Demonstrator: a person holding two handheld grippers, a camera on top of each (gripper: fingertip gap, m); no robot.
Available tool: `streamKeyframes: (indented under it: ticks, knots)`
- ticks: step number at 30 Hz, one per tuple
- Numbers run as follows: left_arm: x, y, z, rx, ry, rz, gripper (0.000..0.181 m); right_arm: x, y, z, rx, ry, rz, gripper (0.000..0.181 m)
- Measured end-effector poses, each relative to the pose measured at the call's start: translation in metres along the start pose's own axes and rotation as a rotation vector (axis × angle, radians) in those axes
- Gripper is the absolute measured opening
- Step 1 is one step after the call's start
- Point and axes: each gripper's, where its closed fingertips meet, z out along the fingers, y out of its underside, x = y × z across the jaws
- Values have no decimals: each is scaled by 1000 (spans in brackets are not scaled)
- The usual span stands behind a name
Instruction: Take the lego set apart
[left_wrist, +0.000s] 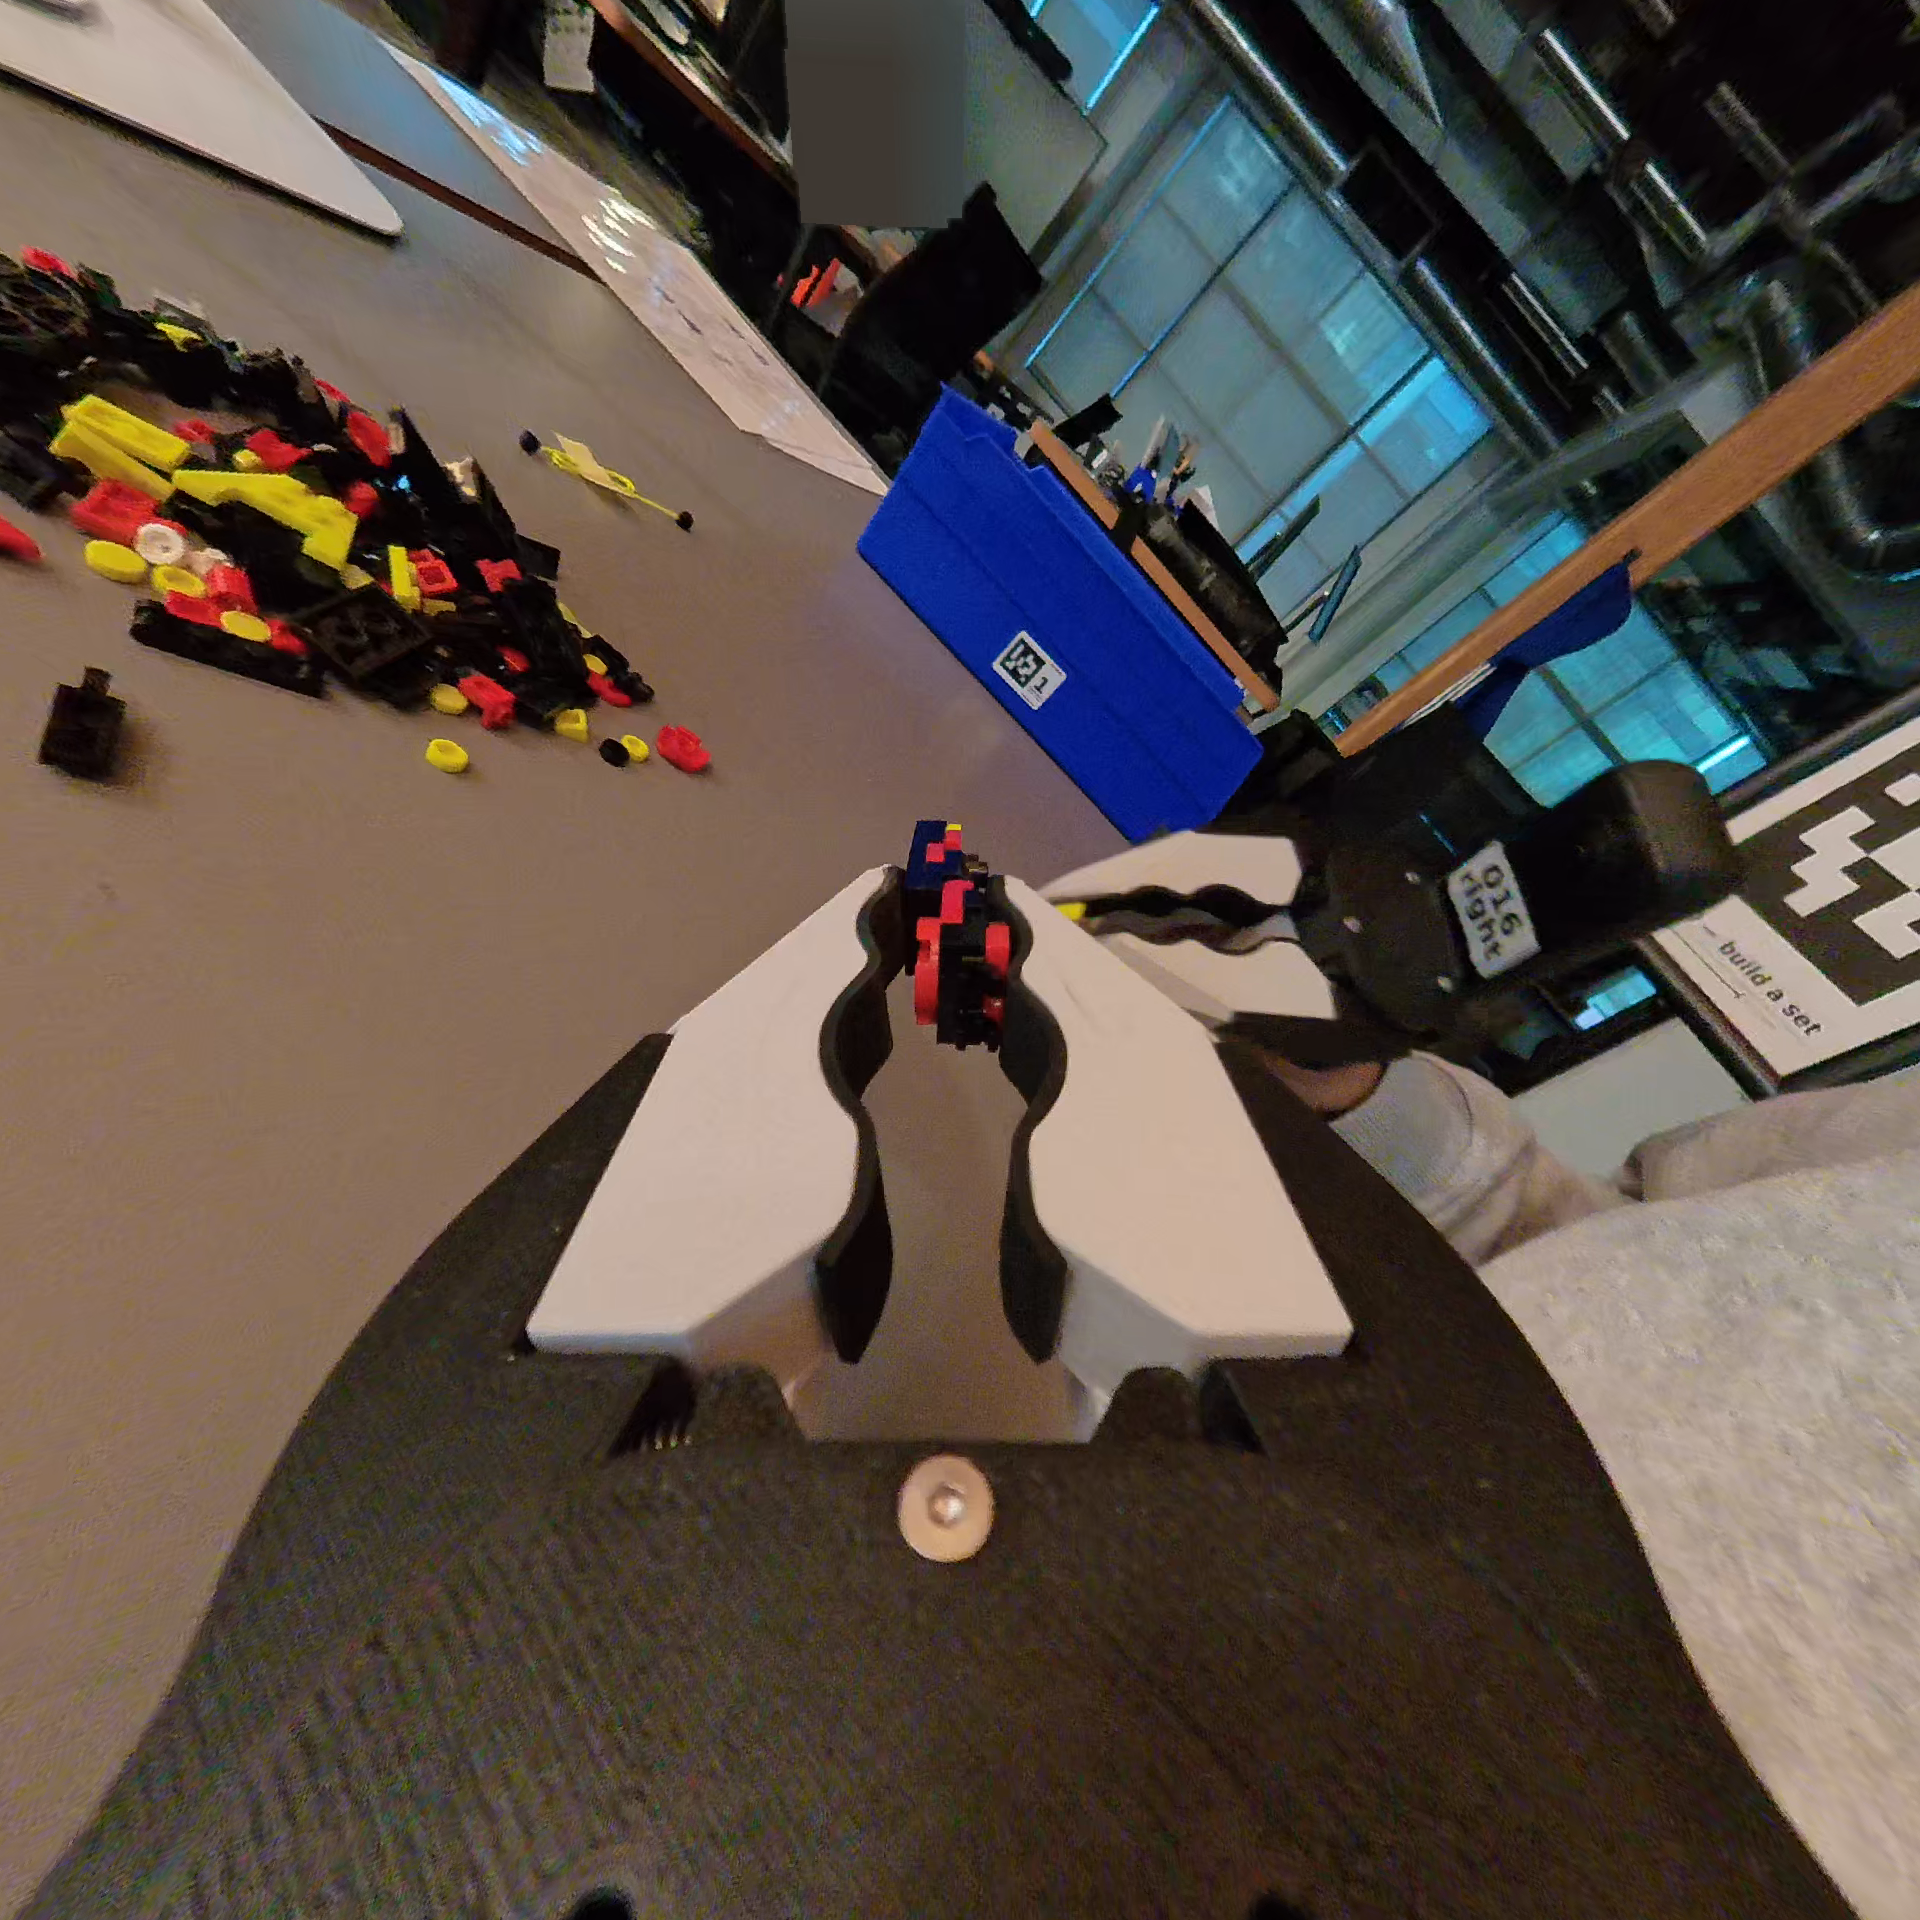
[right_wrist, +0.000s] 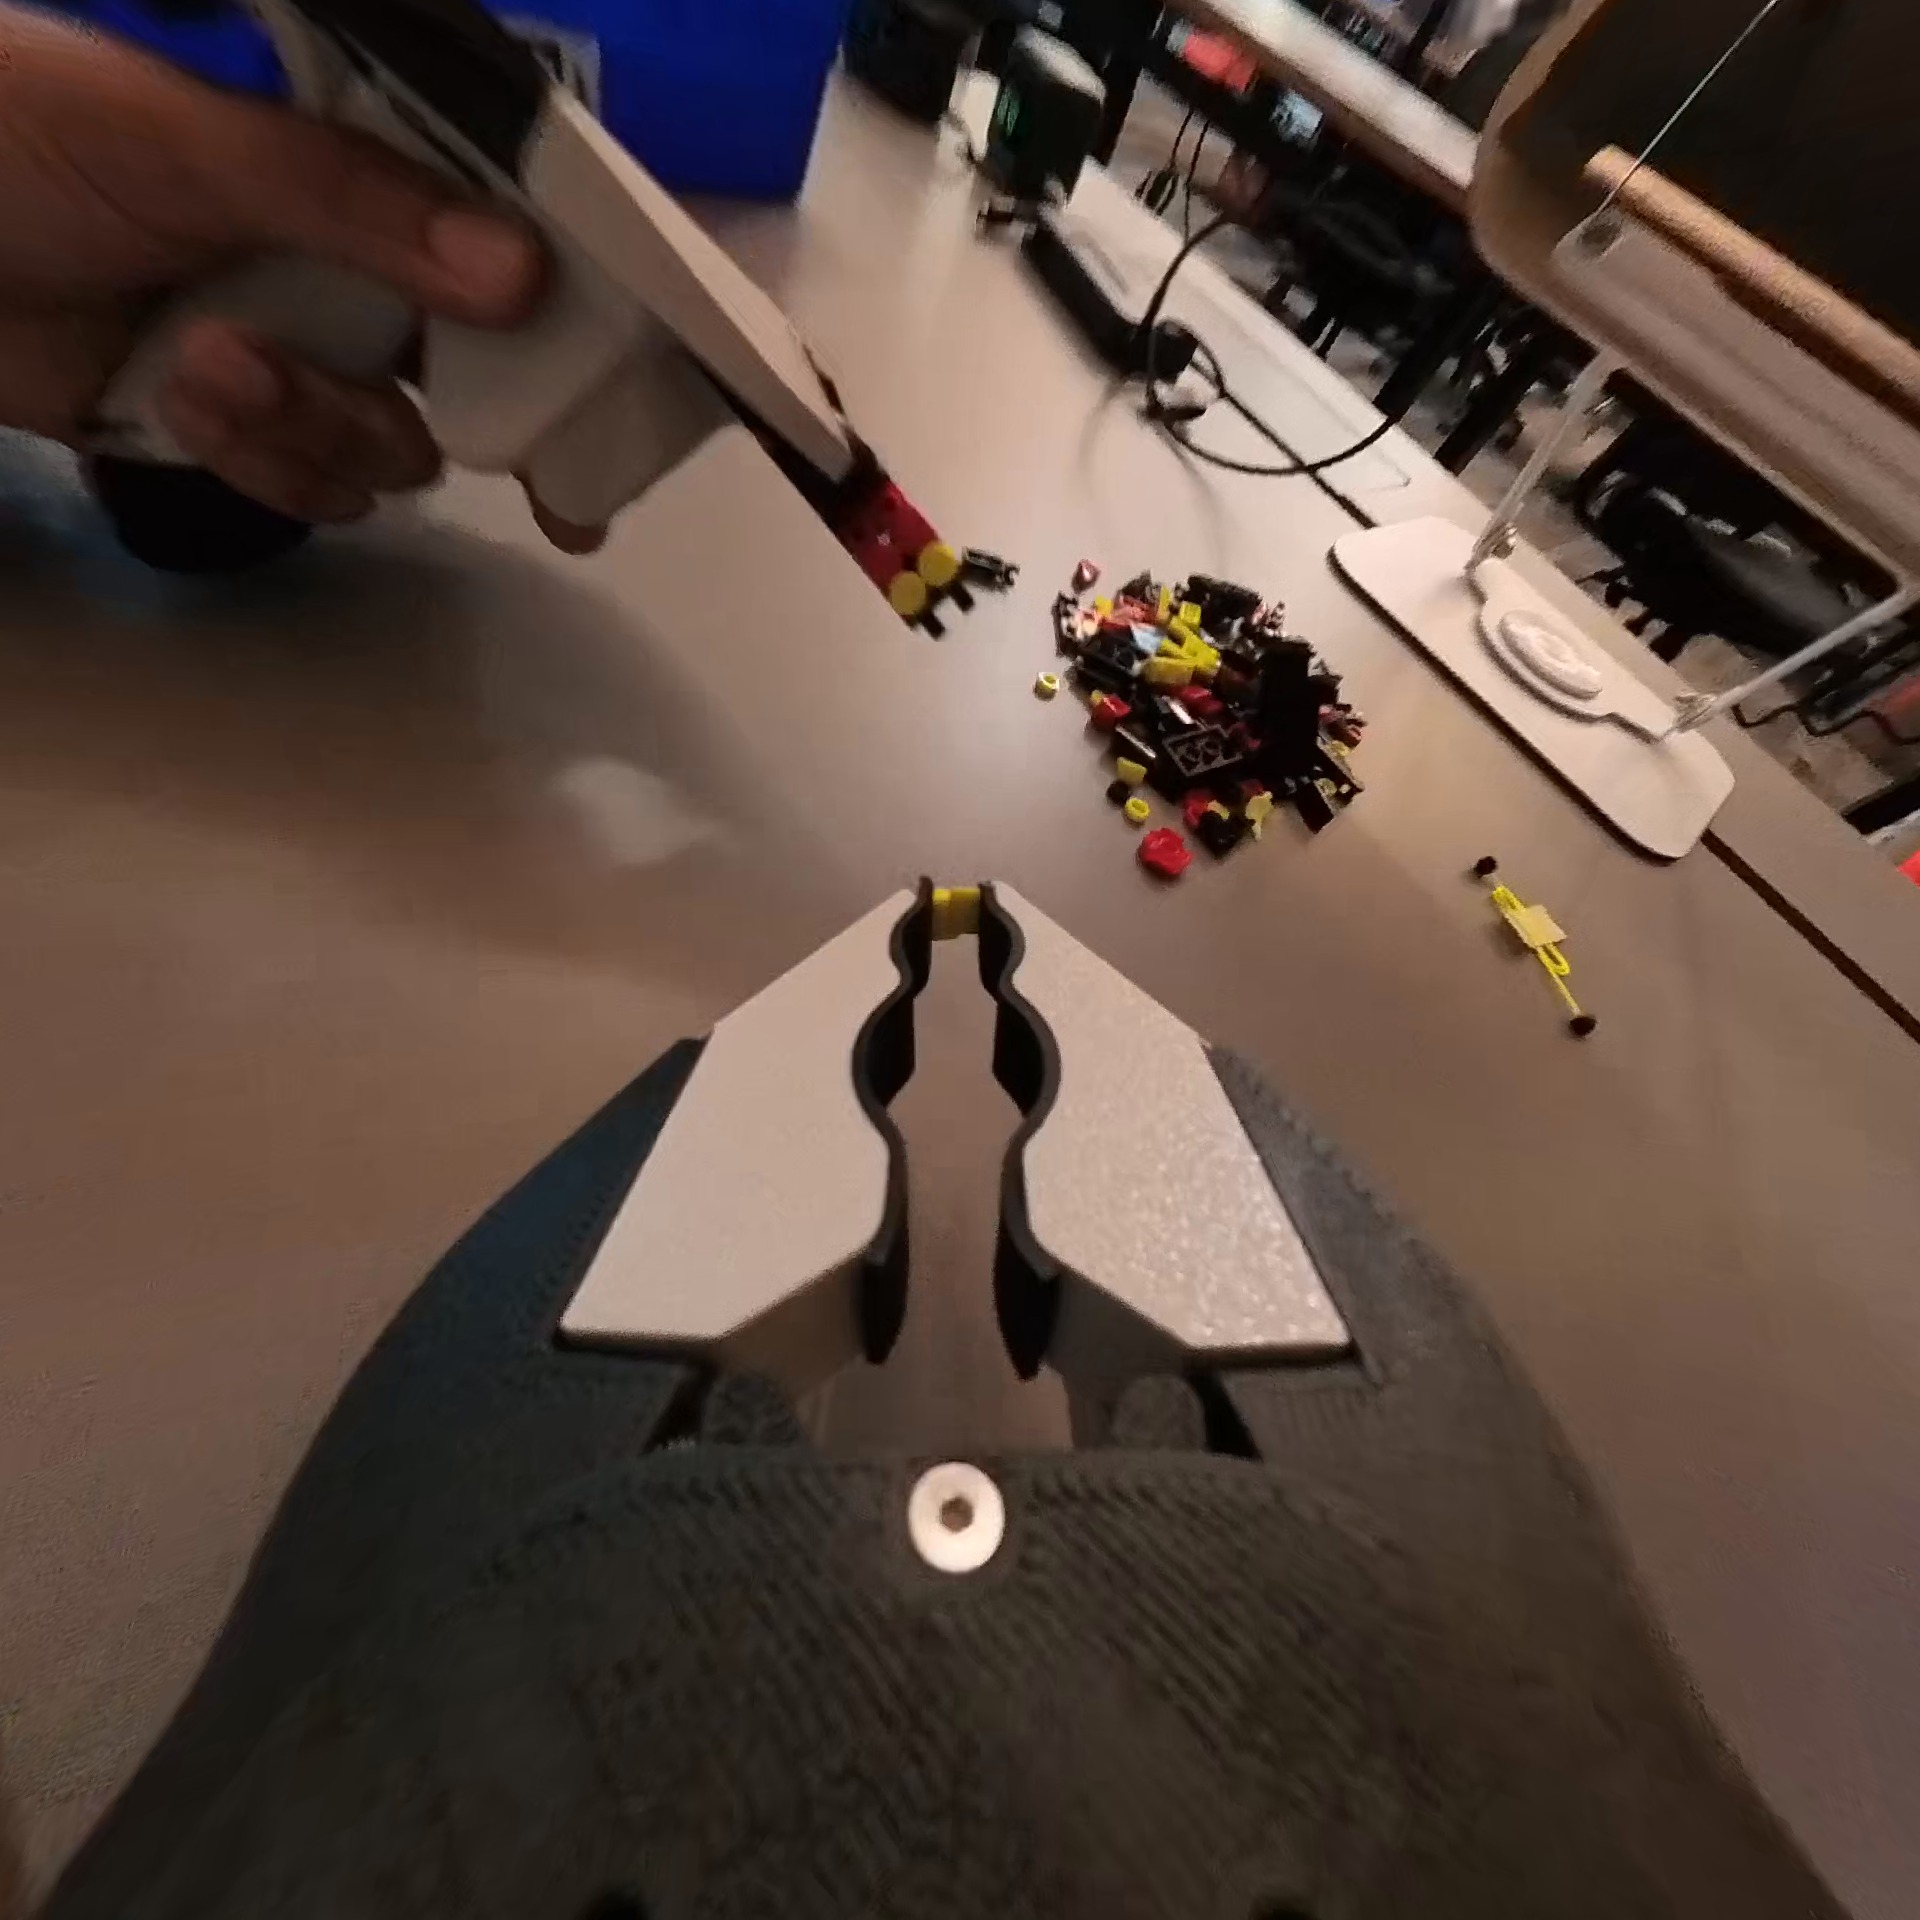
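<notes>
The left hand-held gripper (left_wrist: 951, 914) pinches a small red and black lego chunk (left_wrist: 956, 961) above the table (left_wrist: 312, 1039). The right hand-held gripper (right_wrist: 956, 904) pinches a tiny yellow piece (right_wrist: 954, 910). Both look light, hard and slippery, so hold flat sides. Loose bricks (right_wrist: 1205, 707) lie piled ahead.

The left fingers (left_wrist: 1091, 1060) hide much of the lego chunk (left_wrist: 954, 940); the heap of pieces (left_wrist: 260, 520) runs off the picture's left edge.

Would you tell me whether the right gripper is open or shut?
Shut: the right gripper pinches a small yellow piece between its fingertips.
</notes>
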Motion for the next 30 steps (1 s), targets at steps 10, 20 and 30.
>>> streamKeyframes:
  ticks: [10, 20, 30]
  knots:
    - [-13, -6, -12, 39, 9, -58, 13, 71, -2, 105, -95, -17, -161, 5]
    - [-10, -4, -12, 26, 54, -86, 13, 87, 0, 120, -142, 7, -101, 27]
    - [-13, 3, -7, -29, 23, -76, 13, 28, -46, 33, 193, -77, 61, 30]
